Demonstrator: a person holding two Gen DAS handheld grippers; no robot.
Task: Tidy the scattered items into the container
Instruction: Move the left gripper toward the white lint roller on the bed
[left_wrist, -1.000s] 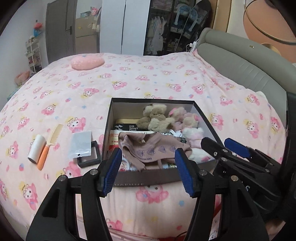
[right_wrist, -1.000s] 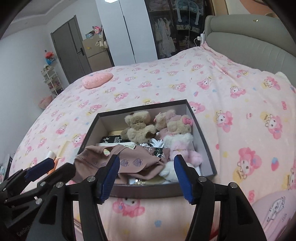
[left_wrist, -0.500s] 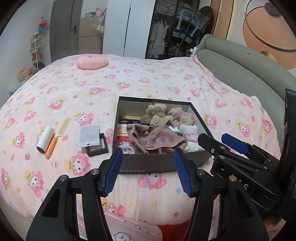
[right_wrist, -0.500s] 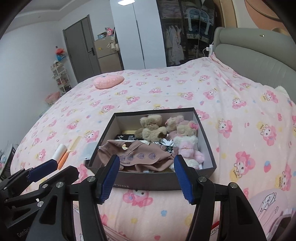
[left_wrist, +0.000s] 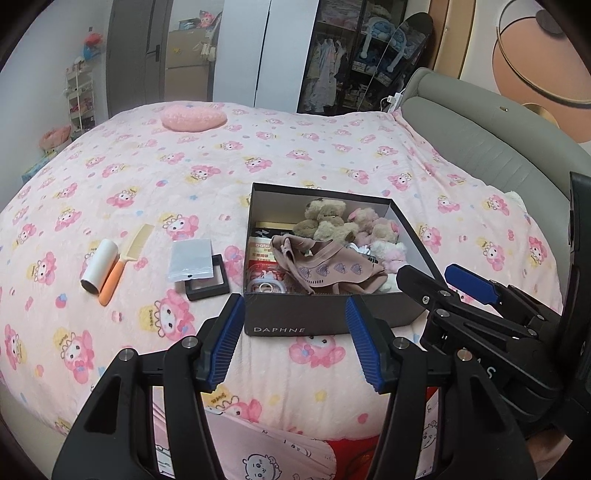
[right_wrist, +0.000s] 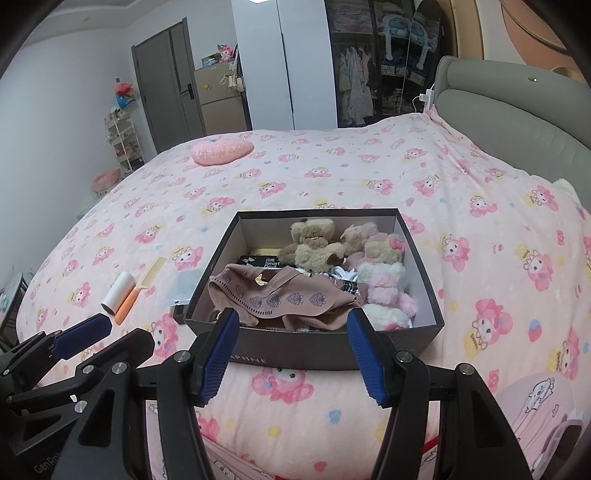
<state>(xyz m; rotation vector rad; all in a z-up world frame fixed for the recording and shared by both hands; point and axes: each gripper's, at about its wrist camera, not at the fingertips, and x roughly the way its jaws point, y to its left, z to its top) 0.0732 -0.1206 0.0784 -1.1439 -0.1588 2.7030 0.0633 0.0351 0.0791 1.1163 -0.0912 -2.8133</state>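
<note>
Cardboard forms the dark shoebox (left_wrist: 325, 319), a rectangle with a pale interior and "DAPHNE" printed on its near wall, resting on the fleecy pink bedspread (left_wrist: 258, 147) with its cartoon print. Inside lie a soft mauve knit cloth (left_wrist: 325, 267) with heart motifs, draped over small packets, and several fuzzy plush bears (left_wrist: 325, 221) in tan, pink and white at the far right. Left of the box, still on the bedspread, sit a clear zip bag (left_wrist: 192, 260) overlapping a flat black square case (left_wrist: 207, 284), a cream comb with an orange handle (left_wrist: 123, 264), and a white cylindrical roll (left_wrist: 98, 271) just beside it. A fluffy pink heart cushion (left_wrist: 194, 118) lies at the far end.

The left gripper (left_wrist: 291, 339) and the right gripper (right_wrist: 291, 349) both hover near the box's front wall, blue ribbed pads spread apart with nothing between them.

Compared with 1 second earlier, both views have drawn back: the box looks smaller and farther, and its printed front wall now shows in full. The box's contents and the 4 loose items lie unchanged.
</note>
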